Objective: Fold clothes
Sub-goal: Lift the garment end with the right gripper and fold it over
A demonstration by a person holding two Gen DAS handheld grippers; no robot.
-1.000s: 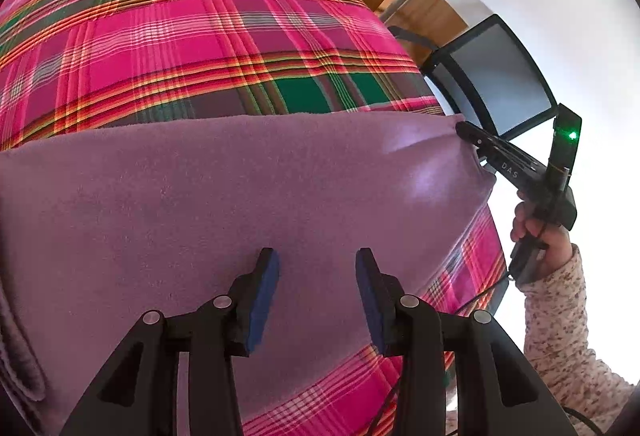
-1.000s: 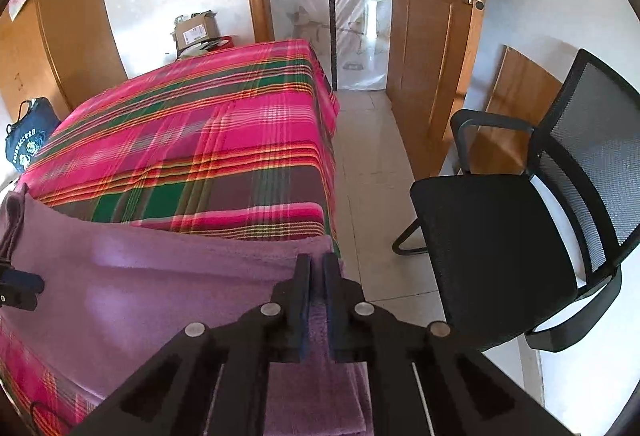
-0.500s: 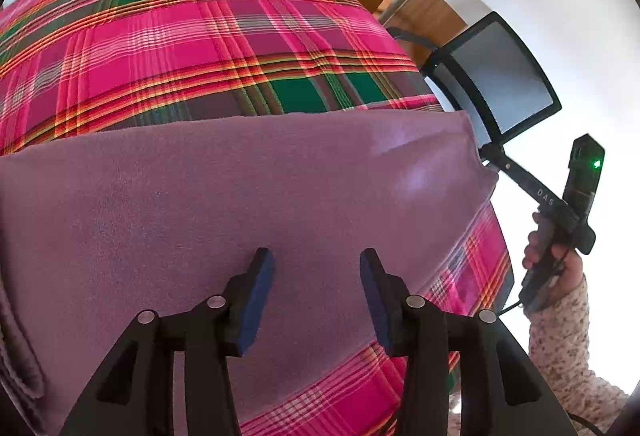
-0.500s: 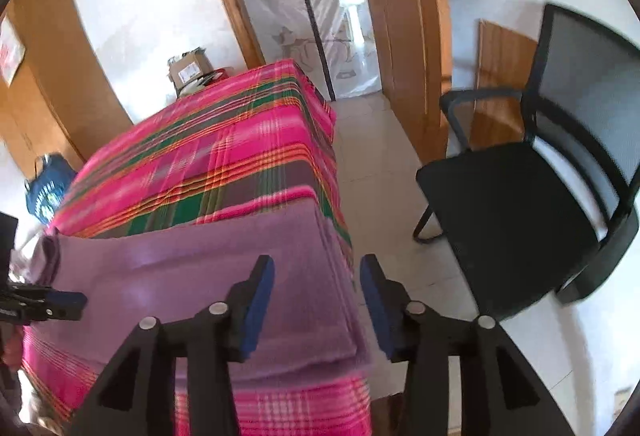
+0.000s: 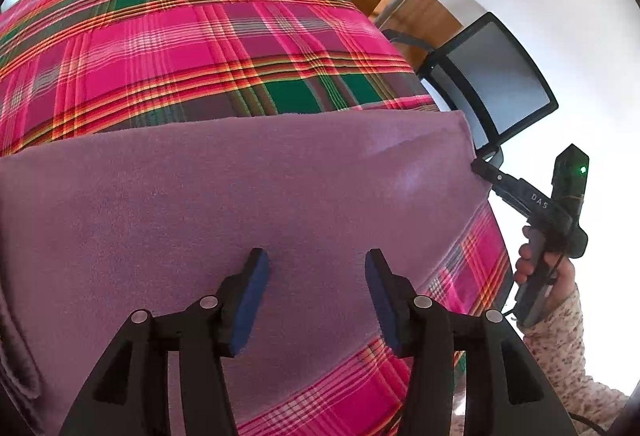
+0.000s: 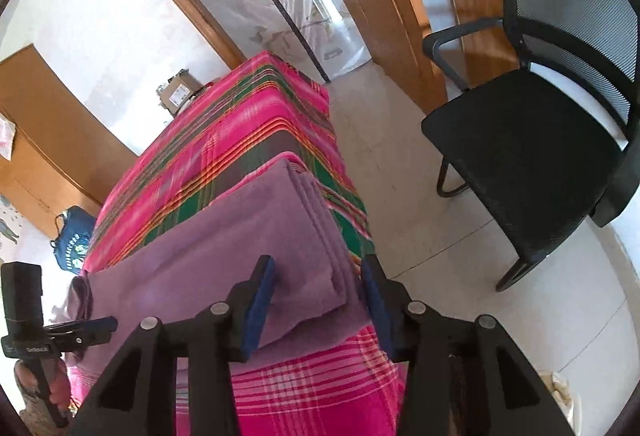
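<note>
Purple fleece, the cloth lies flat in several layers on the near end of the plaid bed, its stacked edges showing at the bed's right side in the right wrist view. My left gripper hangs over the cloth's near edge with its jaws apart; they have just been widening, and nothing sits between the pads. My right gripper also stands apart, having just sprung open, and the cloth's corner shows in the gap with no pad pressing it. In the left view that gripper sits at about three o'clock, just beside the cloth's right edge. A black chair stands on the floor off to the right, well clear.

I judge one fold just laid and released. To do the next well, I would check that the layered edges line up, then bite each pair of pads fully over all layers near a corner, not just the top one. Both hands should lift together and level, so the fleece does not skew or drag the bedcover.
</note>
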